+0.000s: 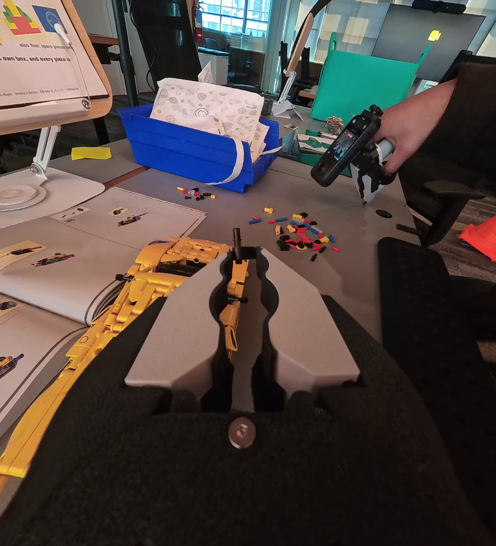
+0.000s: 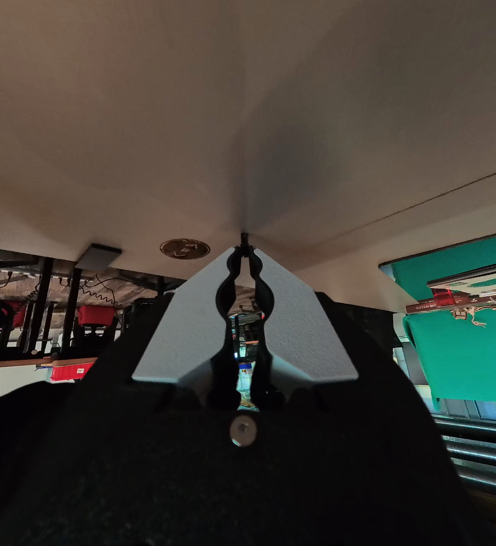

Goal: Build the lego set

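Left gripper (image 1: 243, 251) jaws clenching black connector (image 1: 236, 240) above yellow car (image 1: 164, 283), right gripper (image 2: 244, 246) seemingly pinching tiny black piece (image 2: 244, 240)

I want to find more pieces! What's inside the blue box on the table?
The blue bin holds white paper bags printed with little part drawings, some torn open and spilling over its front. Whatever lies inside or under the bags is covered, so I can't tell if pieces remain.

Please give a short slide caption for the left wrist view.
Left gripper holds a black pin above the yellow car model.
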A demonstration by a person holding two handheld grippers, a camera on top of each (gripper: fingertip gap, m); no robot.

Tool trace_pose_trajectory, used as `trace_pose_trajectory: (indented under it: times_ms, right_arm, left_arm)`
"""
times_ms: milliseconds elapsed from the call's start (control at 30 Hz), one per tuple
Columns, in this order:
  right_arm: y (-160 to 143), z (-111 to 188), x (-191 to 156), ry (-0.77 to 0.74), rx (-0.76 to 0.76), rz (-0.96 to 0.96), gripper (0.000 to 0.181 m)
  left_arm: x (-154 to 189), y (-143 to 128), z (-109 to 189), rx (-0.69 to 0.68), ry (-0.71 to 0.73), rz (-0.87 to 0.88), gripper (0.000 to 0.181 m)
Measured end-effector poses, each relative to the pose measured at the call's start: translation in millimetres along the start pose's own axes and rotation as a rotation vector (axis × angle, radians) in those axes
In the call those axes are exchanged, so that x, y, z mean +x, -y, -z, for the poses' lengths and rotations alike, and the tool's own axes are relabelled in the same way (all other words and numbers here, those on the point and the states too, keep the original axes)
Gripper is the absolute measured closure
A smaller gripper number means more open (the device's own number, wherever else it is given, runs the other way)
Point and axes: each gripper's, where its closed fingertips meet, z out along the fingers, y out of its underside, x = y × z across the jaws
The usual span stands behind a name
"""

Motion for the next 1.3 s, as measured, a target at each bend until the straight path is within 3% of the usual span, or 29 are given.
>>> trace_pose_trajectory:
  times_ms: [200,500,633,833,1033,1300]
  right_arm:
    - [2,1,-1,0.018,0.059,0.012,0.178]
    - [13,2,-13,0.145,0.433,0.005,0.178]
    - [10,0,-18,0.217,0.520,-0.035,0.172]
    - [14,12,-9,0.185,0.665,-0.082,0.170]
    - [19,12,-8,0.228,0.688,-0.129,0.168]
    - [18,1,-2,0.177,0.648,-0.154,0.175]
  left_arm:
    - [0,0,0,0.001,0.000,0.000,0.167]
    - [2,0,-1,-0.002,-0.006,-0.002,0.167]
    - [2,-1,-1,-0.004,-0.004,-0.003,0.167]
    - [2,-2,-2,-0.007,-0.002,-0.004,0.167]
    - [1,-2,-2,-0.009,-0.002,-0.004,0.167]
    - [2,-2,-2,-0.011,-0.001,-0.010,0.167]
